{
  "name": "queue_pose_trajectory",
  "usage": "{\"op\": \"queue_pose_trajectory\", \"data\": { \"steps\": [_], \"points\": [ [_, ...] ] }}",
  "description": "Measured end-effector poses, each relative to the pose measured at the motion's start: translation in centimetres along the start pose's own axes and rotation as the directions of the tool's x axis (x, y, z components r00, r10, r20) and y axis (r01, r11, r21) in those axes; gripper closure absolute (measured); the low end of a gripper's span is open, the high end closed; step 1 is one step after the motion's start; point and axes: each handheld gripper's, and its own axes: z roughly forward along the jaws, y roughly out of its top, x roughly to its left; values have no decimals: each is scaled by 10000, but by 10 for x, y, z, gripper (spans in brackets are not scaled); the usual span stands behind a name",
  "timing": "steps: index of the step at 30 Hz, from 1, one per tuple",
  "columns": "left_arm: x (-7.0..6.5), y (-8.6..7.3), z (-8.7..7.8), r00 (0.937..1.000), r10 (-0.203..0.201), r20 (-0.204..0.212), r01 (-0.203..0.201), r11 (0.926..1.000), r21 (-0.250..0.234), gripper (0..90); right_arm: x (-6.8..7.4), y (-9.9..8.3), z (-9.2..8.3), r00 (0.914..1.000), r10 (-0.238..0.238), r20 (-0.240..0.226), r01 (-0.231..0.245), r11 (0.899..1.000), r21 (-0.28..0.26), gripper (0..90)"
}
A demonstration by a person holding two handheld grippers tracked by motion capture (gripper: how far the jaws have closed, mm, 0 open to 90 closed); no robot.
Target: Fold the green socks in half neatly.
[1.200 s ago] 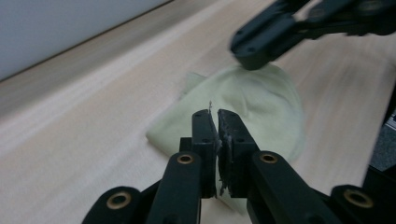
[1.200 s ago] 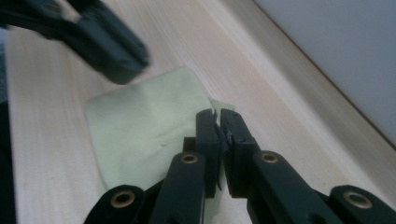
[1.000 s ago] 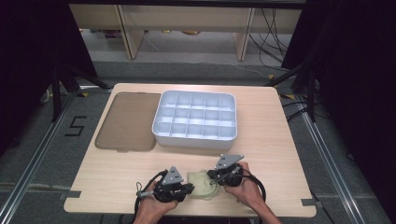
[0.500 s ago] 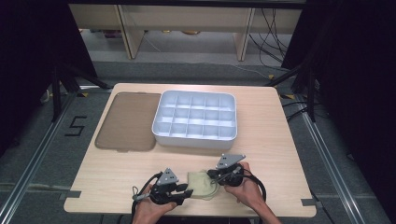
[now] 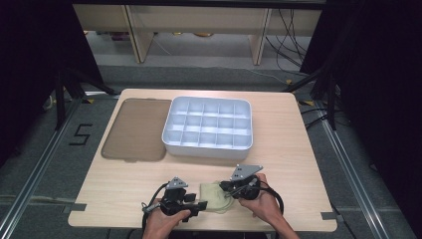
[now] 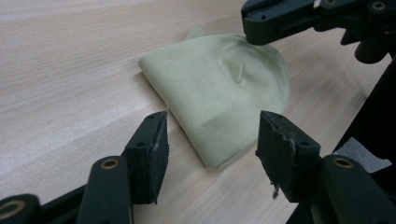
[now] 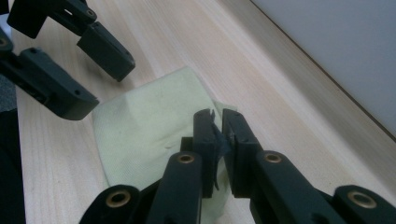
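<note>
- The folded cloth [image 5: 217, 197] lay flat on the table [image 5: 293, 149] at the person's edge, and everything here is placed against it.
- Nearest the camera, the left gripper [image 5: 198, 206] sat just off the cloth's left end, low over the wood.
- Its jaws had just been opening, and in the left gripper view [image 6: 211, 140] they stood apart with the cloth's near corner [image 6: 215, 161] lying between them, neither pad pressing on it.
- From that claw the cloth [image 6: 219, 88] ran straight ahead and away, its long side leading toward the other hand, so the left was the free hand nearest the loose end.
- The right gripper [image 5: 224, 186] sat at the cloth's right end; in the right gripper view [image 7: 219, 135] its jaws were pinched together on a raised fold of the cloth [image 7: 140, 135], anchoring that side.
- My read: the coming move turned on that near corner sitting between the spread left jaws, with the right pinch as the hinge.
- Beyond the cloth, well apart, stood the white compartment tray [image 5: 208, 149], every cell bare.
- Left of the tray, farther from the cloth again, the brown lid [image 5: 134, 129] lay flat.
</note>
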Motion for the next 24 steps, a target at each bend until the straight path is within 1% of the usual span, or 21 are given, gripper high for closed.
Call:
{"op": "queue_pose_trajectory", "data": {
  "steps": [1,2,3,4,6,7,8,9,10,11,12,13,15,16,17,18,19,20,22,23,24],
  "points": [
    [1,1,2,9999,-167,5,167,9998,96,431,0,0,0,10000,-4,-79,4,10000,14,841],
    [1,1,2,9999,-167,5,167,9998,96,432,0,0,0,10000,-4,-79,4,10000,14,841],
    [1,1,3,9998,-186,16,185,9997,141,432,0,0,0,9999,-122,-38,121,9999,-116,840],
    [1,2,5,9999,-98,-101,100,9996,273,439,0,0,0,9999,-136,-49,135,9998,-130,838],
    [0,2,8,9999,-91,-133,95,9994,337,456,0,0,0,9999,-147,-35,147,9998,-113,837],
    [0,2,9,9998,13,-178,-6,9992,394,462,0,0,0,9999,-155,-40,154,9998,-121,836],
    [0,2,9,9995,192,-246,-178,9983,555,475,0,0,-1,9999,-141,-89,141,9999,-61,836],
    [-1,2,10,9993,203,-301,-190,9988,444,491,0,0,-1,9998,-183,-86,182,9998,-82,836],
    [-1,2,10,9993,203,-301,-190,9988,444,503,0,0,-1,9998,-183,-86,182,9998,-82,836],
    [-3,2,11,9972,541,-507,-518,9976,464,512,-1,-1,-1,9998,-209,-38,209,9997,-149,835],
    [-3,2,11,9972,541,-507,-518,9976,464,526,-1,-1,-1,9998,-209,-38,209,9997,-149,835],
    [-5,2,12,9924,1008,-708,-974,9940,494,542,-1,-1,-2,9999,-154,17,154,9998,-109,835],
    [-7,1,13,9917,1020,-786,-989,9942,433,553,-1,-1,-2,9999,-141,19,141,9998,-118,835],
    [-7,2,13,9889,1161,-923,-1116,9924,520,567,-1,-1,-1,9999,-159,-14,159,9998,-124,835],
    [-7,1,14,9889,1235,-831,-1196,9915,510,604,-1,-1,-2,9998,-202,50,202,9997,-132,835],
    [-7,1,14,9889,1235,-831,-1196,9915,510,620,-1,-1,-2,9998,-202,50,202,9997,-132,835],
    [-7,0,14,9872,1361,-838,-1323,9900,494,636,1,-1,-1,9999,-115,-50,114,9998,-138,833],
    [-6,0,15,9880,1240,-919,-1211,9920,366,657,1,0,-2,9998,-149,-101,149,9999,-66,833],
    [-3,-1,15,9911,1089,-768,-1068,9938,302,708,1,0,-1,9998,-216,-4,216,9997,-127,832],
    [-3,-1,15,9911,1089,-768,-1068,9938,302,723,1,0,-1,9998,-216,-4,216,9997,-127,832],
    [-3,-1,16,9924,997,-728,-987,9950,164,723,2,0,-1,9998,-192,0,192,9997,-146,832]
  ]
}}
